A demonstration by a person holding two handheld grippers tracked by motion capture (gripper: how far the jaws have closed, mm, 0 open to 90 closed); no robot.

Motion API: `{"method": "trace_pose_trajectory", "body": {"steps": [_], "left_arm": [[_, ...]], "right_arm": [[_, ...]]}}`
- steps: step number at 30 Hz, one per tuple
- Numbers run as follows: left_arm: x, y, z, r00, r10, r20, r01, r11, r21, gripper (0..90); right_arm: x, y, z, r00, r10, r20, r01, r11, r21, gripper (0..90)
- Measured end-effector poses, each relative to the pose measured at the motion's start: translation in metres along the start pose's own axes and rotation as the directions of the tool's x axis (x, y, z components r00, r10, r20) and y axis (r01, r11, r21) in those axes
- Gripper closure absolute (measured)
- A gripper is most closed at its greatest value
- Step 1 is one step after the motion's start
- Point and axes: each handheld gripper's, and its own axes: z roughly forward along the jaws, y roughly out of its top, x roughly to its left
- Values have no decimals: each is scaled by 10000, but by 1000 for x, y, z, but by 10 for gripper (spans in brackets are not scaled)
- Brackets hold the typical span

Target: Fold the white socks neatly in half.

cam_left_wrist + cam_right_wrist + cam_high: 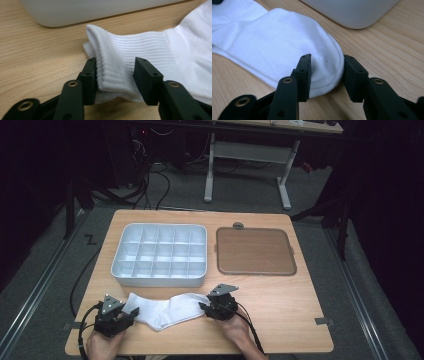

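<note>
Near the front edge of the worktop (280, 320) lies a white sock (162, 310), stretched sideways just in front of the divided tray (160, 254). Each end of it sits in a gripper. The left gripper (115, 75) straddles the ribbed cuff: both pads touch the fabric, which bunches up between them, so the jaws look closed on it at about half their spread. The right gripper (327, 75) straddles the rounded toe; one pad lies on top of the fabric and the other stands at the toe's edge, and whether they press or merely frame it cannot be told. Holding both ends at once suits a fold or a lift without the sock sagging, and the low, level approach lets the pads reach under the thin cloth where it rests on the wood.

Beyond the sock, the tray's compartments look empty from the high view, and a brown lid (255, 251) lies flat beside it, probably set aside so the tray stays open.

From the gripper views the tray shows as a pale wall cut off at the top. The underside of the sock is hidden, so it is unclear whether one sock or a pair lies here. The person's hands are cut off at the bottom of the high view.
</note>
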Motion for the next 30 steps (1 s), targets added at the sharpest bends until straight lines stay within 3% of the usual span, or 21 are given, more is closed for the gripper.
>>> {"method": "trace_pose_trajectory", "body": {"steps": [4, 9, 13, 21, 30], "left_arm": [[-2, -1, 0, 9999, -9, 129, 8, 10000, 64, 652], [-6, 0, 1, 9999, -137, 44, 136, 9996, 264, 739], [-6, 1, 1, 9992, -392, 2, 392, 9988, 295, 762], [-7, 3, 1, 9987, -438, 247, 424, 9976, 539, 772], [-13, 6, 1, 9975, -494, 499, 468, 9975, 528, 777]], "right_arm": [[4, 1, 0, 9991, -403, 93, 402, 9991, 115, 704], [5, 1, -1, 9996, -298, 2, 298, 9995, 137, 759], [5, -1, -1, 9995, -306, -85, 306, 9995, 17, 797], [7, -3, -3, 9990, -439, -25, 438, 9990, -93, 824], [2, -1, -8, 9988, -391, -304, 389, 9992, -88, 835]]}}
